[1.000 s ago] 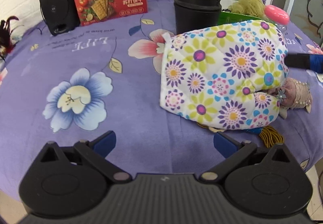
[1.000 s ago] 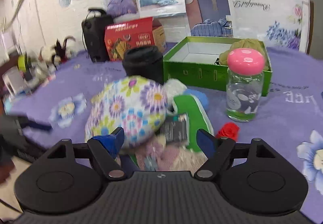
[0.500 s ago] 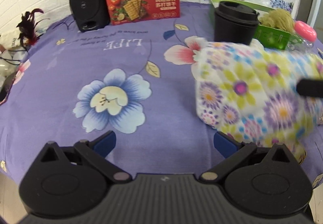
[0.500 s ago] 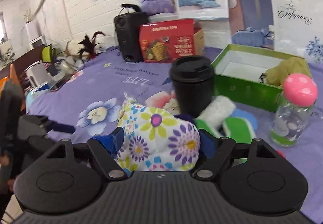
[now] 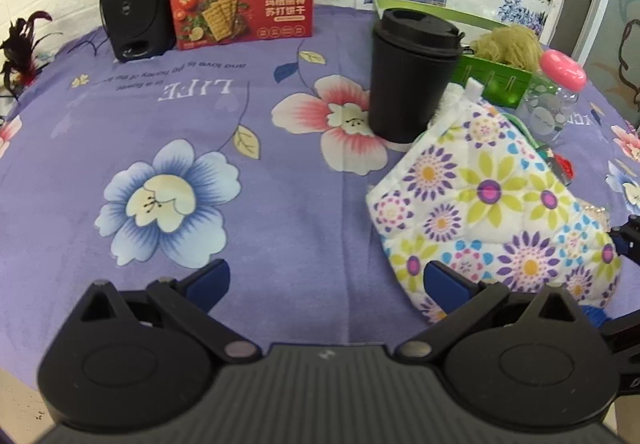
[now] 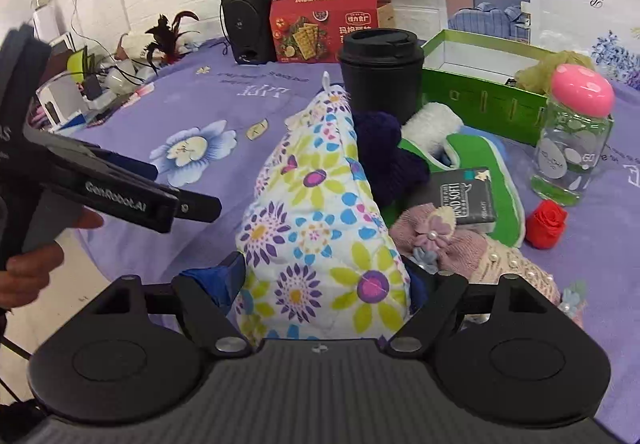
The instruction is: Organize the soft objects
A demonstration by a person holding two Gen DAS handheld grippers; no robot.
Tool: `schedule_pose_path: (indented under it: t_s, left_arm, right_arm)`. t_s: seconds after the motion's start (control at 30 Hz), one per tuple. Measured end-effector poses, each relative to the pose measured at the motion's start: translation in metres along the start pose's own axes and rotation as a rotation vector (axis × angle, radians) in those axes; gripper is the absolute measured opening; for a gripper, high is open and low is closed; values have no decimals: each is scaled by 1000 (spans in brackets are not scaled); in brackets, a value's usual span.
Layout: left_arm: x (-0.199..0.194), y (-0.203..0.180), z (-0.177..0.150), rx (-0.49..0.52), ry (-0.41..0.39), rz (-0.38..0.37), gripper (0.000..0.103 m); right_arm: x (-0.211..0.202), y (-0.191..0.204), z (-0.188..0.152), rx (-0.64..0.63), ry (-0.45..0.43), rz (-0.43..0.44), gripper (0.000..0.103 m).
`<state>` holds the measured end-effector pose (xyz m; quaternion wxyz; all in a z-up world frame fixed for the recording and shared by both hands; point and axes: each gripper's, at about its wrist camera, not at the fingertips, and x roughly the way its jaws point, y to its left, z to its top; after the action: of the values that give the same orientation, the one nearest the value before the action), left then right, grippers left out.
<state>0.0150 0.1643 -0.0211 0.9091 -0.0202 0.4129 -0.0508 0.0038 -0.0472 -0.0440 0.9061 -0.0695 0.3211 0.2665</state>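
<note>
Right tool [image 6: 326,284] seemingly clamped on floral oven mitt [image 6: 320,220]; left tool [image 5: 326,280] spread wide, empty.

left gripper [image 5: 324,280] jaws apart, right gripper [image 6: 324,280] clamped – angled down

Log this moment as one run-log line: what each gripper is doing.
right gripper: shut on floral oven mitt, lifted off pile | left gripper: open, empty, over purple cloth | green box: holds only yarn-like bundle

Black plastic left gripper [image 6: 200,204] (white "GenRobot.AI" lettering), blue finger pads [image 5: 208,278], silver pivot screws [image 5: 236,349]
</note>
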Motion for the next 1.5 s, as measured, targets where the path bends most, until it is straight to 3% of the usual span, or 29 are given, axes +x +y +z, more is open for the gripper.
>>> schedule_pose_path:
  t_s: [0.2, 0.4, 0.53, 0.73, 0.9, 0.97, 1.0, 1.03, 1.07, 1.13, 1.3, 1.5]
  left_arm:
    - [4, -23, 23, -5, 18, -47, 103]
    - [7, -52, 47, 72, 13, -110, 103]
    - [12, -58, 57, 1, 50, -190, 103]
    - [31, -66, 64, -64, 117, -164, 103]
    - [41, -79, 62, -16, 151, -118, 103]
    - [41, -78, 59, -46, 155, -116, 83]
    - [40, -76, 57, -55, 171, -151, 55]
    - [40, -74, 55, -53, 182, -165, 44]
    - [37, -73, 52, -43, 178, -164, 42]
    - [30, -70, 48, -43, 165, -159, 26]
    - [-10, -58, 56, -72, 72, -170, 21]
    - [-55, -70, 107, -1, -95, -142, 21]
  right_arm:
    - [1, 10, 4, -144, 23, -2, 66]
    - [2, 6, 3, -147, 16, 13, 67]
    - [2, 9, -2, -150, -3, 20, 67]
    - [2, 7, -3, -149, -39, 17, 66]
    - [2, 7, -6, -164, -66, 19, 64]
    - [0, 8, -10, -172, -87, 14, 56]
    - [1, 9, -11, -178, -90, 14, 51]
    - [1, 10, -12, -183, -89, 20, 32]
    - [3, 11, -14, -174, -85, 28, 22]
    - [4, 12, -15, -163, -87, 57, 18]
    - [-13, 22, -2, -160, -161, 117, 16]
    - [-36, 21, 47, -203, -283, 116, 16]
